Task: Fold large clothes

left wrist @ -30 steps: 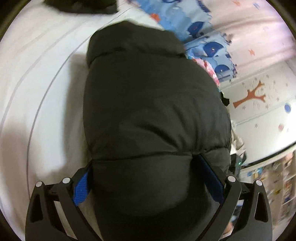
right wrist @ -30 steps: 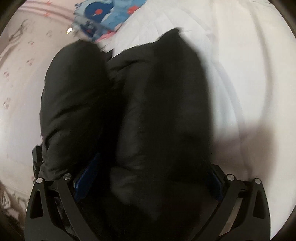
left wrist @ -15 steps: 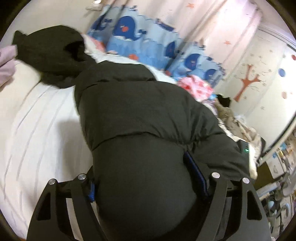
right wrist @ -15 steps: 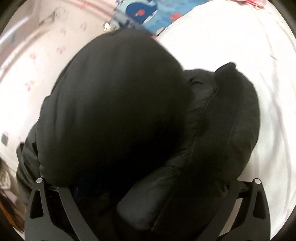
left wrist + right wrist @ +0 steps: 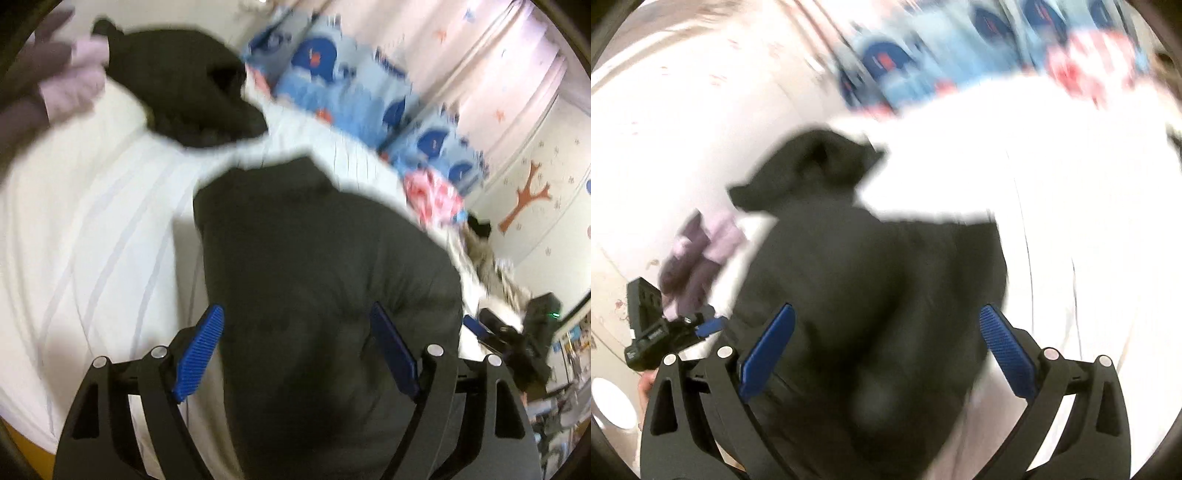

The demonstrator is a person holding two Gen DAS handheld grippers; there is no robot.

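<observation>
A bed with a white, faintly striped sheet fills the left and middle of the left wrist view, and in the right wrist view it spreads blurred and overexposed across the right side. Along its far edge, at upper centre, lies blue whale-print bedding below pale pink curtains with small stars. At right stands a white wall with an orange tree decal, and cluttered shelves sit at the lower right edge.
</observation>
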